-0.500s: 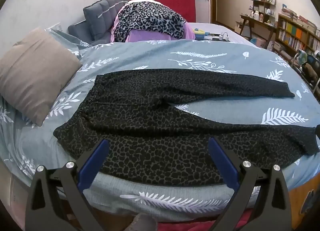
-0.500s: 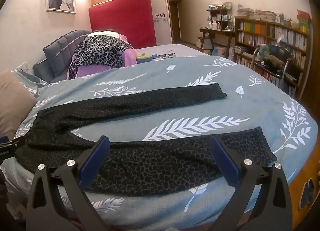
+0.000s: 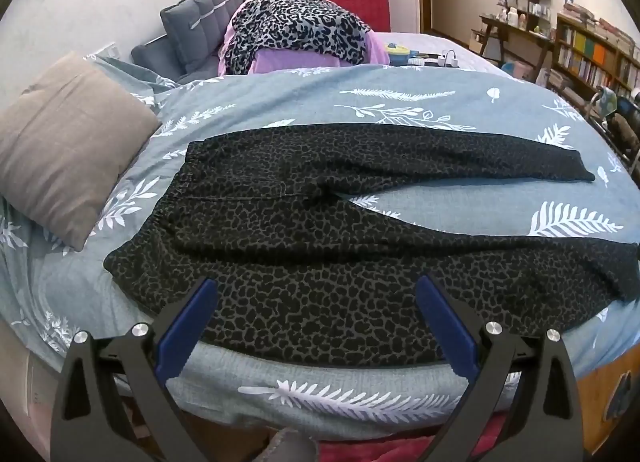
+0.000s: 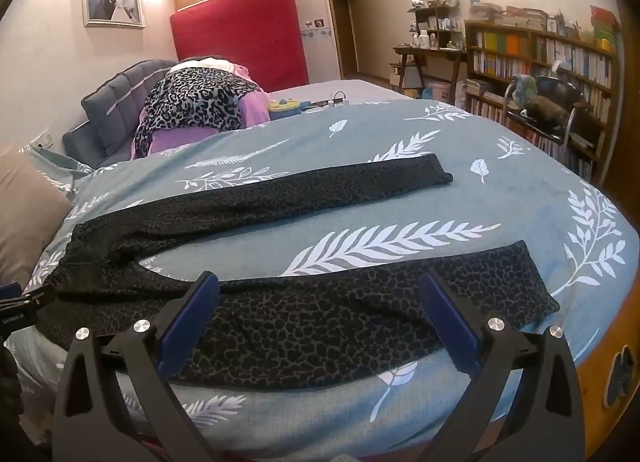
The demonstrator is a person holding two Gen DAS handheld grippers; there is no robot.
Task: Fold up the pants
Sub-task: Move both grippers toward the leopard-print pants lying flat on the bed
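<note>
Lying flat and unfolded across the leaf-print duvet [image 3: 400, 110]: the dark leopard-print pants [image 3: 304, 230], waistband toward the left of the frame beside the tan pillow [image 3: 68, 142], both legs running off to the right in a narrow V with bare bedding between them. Spread this way probably to expose every edge before the first fold, which looks not yet begun.

Hovering at the bottom centre of the left wrist view: left gripper [image 3: 316, 294], blue-padded jaws spread wide, nothing between them, aimed down over the hip and upper thigh of the nearer leg. Likely placed to take the waist end.

Hovering likewise at the bottom centre of the right wrist view: right gripper [image 4: 318, 290], jaws wide and empty, framing the nearer leg's mid-length, with its cuff [image 4: 532, 286] at centre right. Probably stationed for the leg end, so that both ends lift together and the nearer leg carries over onto the farther one [image 4: 320, 190].

Piled at upper left, well apart from the work: other clothes [image 4: 196, 102].
</note>
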